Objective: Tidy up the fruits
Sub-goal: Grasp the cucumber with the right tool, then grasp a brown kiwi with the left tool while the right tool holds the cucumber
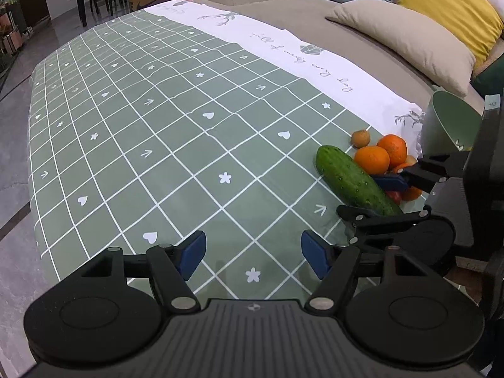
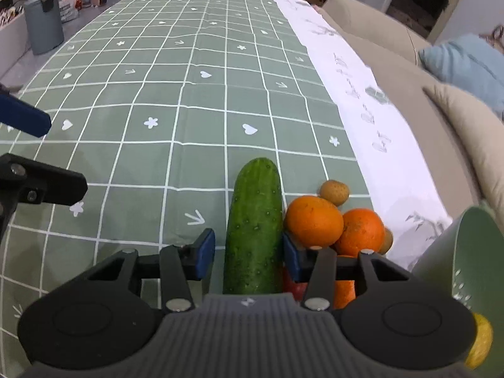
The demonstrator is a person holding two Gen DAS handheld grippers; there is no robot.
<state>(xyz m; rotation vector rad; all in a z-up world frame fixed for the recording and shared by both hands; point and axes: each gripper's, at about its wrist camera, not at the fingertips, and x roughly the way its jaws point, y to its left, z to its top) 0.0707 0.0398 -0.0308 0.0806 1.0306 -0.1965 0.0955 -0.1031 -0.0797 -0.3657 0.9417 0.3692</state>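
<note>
A long green cucumber [image 2: 255, 220] lies on the green checked tablecloth [image 2: 157, 94]. My right gripper [image 2: 249, 255] straddles its near end: the right pad sits against it, while a gap shows at the left pad. Beside the cucumber are two oranges [image 2: 313, 220] [image 2: 362, 231], a brown kiwi [image 2: 334, 192] and a red fruit [image 2: 294, 286], which is partly hidden. My left gripper [image 1: 253, 255] hangs open over bare cloth, left of the cucumber [image 1: 349, 179] and the oranges [image 1: 371, 159]. A tilted green bowl [image 2: 478, 252] holds a yellow fruit [image 2: 480, 343].
A beige sofa [image 1: 283, 9] with beige, yellow and blue cushions runs along the table's far side, close behind the green bowl [image 1: 450, 119]. A grey bin [image 2: 44, 25] stands on the floor past the table's left edge. Dark chairs stand at the far end.
</note>
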